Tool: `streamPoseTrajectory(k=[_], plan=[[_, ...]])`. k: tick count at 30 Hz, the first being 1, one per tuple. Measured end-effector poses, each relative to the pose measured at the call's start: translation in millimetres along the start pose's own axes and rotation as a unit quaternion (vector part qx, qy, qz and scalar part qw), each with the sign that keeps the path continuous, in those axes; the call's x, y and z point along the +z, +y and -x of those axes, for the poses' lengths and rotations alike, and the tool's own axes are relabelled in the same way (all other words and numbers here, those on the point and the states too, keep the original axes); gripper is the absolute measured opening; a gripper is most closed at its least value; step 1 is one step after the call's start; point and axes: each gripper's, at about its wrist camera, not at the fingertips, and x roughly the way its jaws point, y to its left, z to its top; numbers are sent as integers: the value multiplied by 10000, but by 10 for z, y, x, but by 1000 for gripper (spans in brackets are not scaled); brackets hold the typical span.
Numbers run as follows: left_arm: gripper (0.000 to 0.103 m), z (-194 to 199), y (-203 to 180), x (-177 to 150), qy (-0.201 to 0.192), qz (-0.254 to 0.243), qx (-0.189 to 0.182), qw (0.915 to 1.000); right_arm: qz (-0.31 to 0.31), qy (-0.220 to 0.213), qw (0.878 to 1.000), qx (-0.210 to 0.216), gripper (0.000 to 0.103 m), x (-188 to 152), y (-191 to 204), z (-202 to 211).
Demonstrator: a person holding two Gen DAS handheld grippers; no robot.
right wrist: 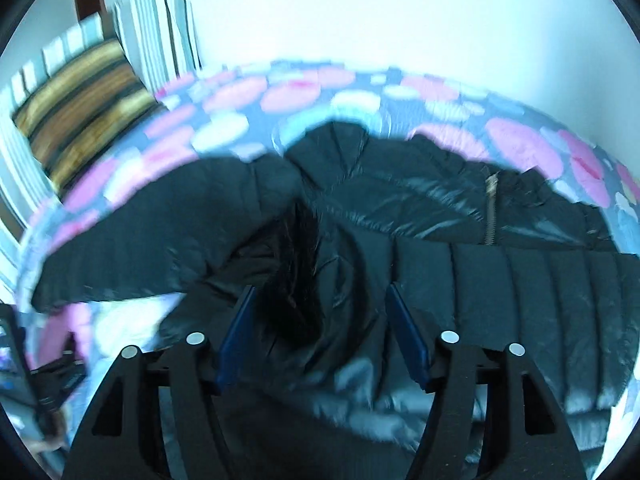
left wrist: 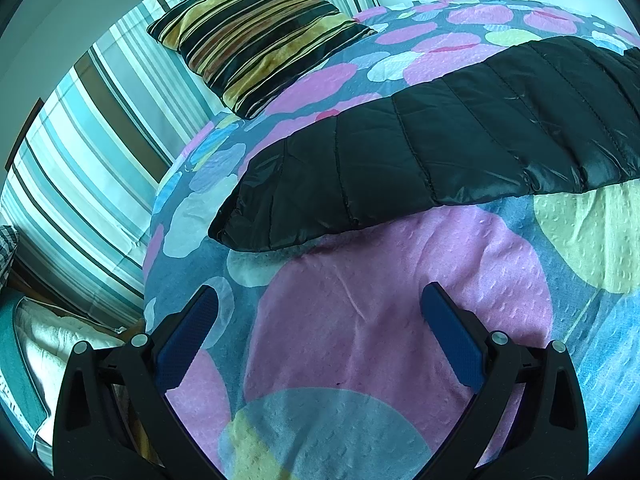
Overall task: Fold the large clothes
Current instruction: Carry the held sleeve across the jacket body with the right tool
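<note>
No text, label, brand, number or sign can be read in either view. The jacket (right wrist: 420, 216) shows only quilting and a zipper (right wrist: 491, 208), with no legible tag or logo on it. The bedspread (left wrist: 392, 320) under the jacket carries plain coloured circles, and the cushion (left wrist: 256, 36) beyond the jacket carries only stripes. The right wrist view is blurred, so any small print there cannot be told.

A striped velvet cushion (left wrist: 256, 36) is lying against a teal-striped pillow (left wrist: 92, 152), beside a bedspread (left wrist: 400, 320) patterned with pastel circles.
</note>
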Motion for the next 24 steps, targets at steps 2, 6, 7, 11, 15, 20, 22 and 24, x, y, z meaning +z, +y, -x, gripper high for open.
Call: streamPoseTrajectory(k=[2,6,7,11,15,20,22,24], plan=[[101,-5,-2,-2,0,-5,6,10000,-85,-297,9994,-144,65,24,-135,256],[101,0,-2,1,4,-3,0,10000,-762,-602,9909,-935,45,89,-967,583],[101,-2,-4,-1,2,-6,4,10000,-1062,-586,9858,-1160,42,69,-1261,609],[101,-5,-5,-2,6,-9,4,10000,-2368,-456,9515,-1910,29,-94,-2342,577],[101,4,-12,-2,-4,-33,30,10000,-2729,-167,9449,-1800,29,-148,-2804,274],[101,7,-8,4,-21,-88,97,9999,-2317,400,9590,-1580,29,-123,-2627,-287],[101,17,-17,16,-21,-97,106,9999,-2346,540,9575,-1589,29,-187,-2656,-420],[101,16,-17,14,-20,-101,109,9999,-2300,610,9574,-1639,29,-207,-2646,-503]])
